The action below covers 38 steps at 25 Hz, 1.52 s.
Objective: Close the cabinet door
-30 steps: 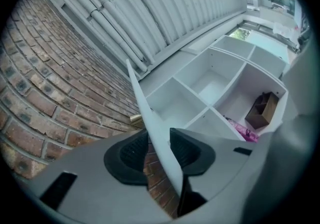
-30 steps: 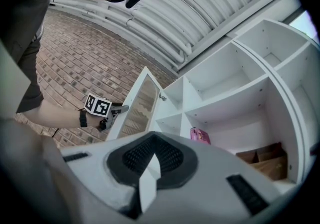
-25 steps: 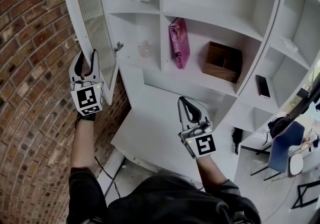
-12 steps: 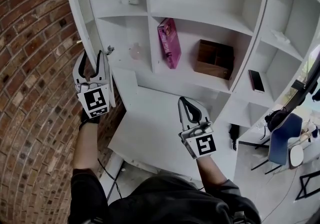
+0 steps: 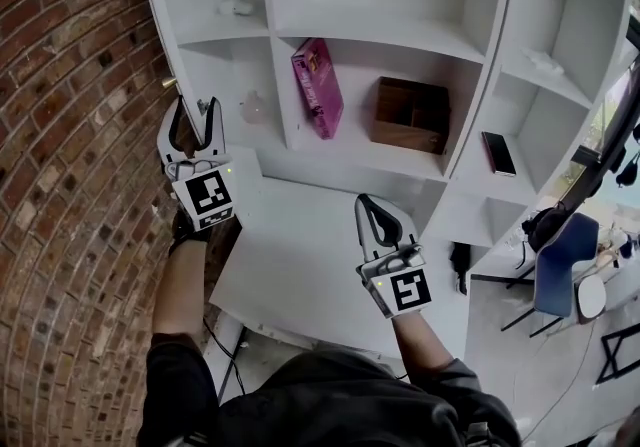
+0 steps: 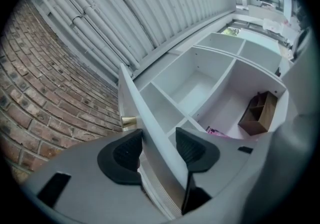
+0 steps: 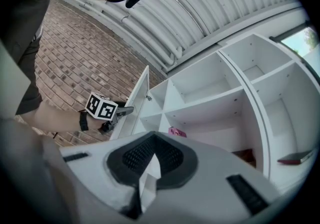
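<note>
Cabinet door point(image 6: 134, 100), frame centre: between left gripper point(image 6: 157, 150) jaws, just opening, pads point(image 6: 122, 155) seemingly clear. Press brick-side pad steadily toward shelves point(image 6: 200, 87). Right gripper point(image 5: 370, 207), lower centre: closed, empty.

Small pale shelf object point(image 5: 238, 6), perhaps cloth

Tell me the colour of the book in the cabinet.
The book is magenta pink, shown best in the head view.
</note>
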### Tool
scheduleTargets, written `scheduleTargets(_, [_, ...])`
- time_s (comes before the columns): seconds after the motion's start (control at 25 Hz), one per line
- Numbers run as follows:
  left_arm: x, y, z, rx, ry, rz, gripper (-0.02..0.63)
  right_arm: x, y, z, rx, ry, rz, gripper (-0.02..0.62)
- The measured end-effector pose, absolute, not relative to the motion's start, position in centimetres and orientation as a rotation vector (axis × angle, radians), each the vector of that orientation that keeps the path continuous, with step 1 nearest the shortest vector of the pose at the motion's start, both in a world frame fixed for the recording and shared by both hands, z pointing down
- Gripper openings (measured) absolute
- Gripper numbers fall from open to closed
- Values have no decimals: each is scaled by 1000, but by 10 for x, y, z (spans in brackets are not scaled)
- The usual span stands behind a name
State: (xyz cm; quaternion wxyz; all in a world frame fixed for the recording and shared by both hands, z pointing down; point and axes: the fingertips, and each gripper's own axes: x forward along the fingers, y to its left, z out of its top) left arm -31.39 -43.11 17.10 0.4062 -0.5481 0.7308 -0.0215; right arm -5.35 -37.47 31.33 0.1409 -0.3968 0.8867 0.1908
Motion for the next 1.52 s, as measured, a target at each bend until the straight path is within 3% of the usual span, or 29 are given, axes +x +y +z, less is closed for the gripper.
scheduleTargets(0.56, [-273, -484, 173, -1340, 1843, -52, 235, 0, -392, 322, -1279, 2526, 530, 0])
scheduleTargets(1.52, [-236, -552, 178, -1358, 1789, -161, 252, 22, -419, 337, -1333, 2535, 491, 0])
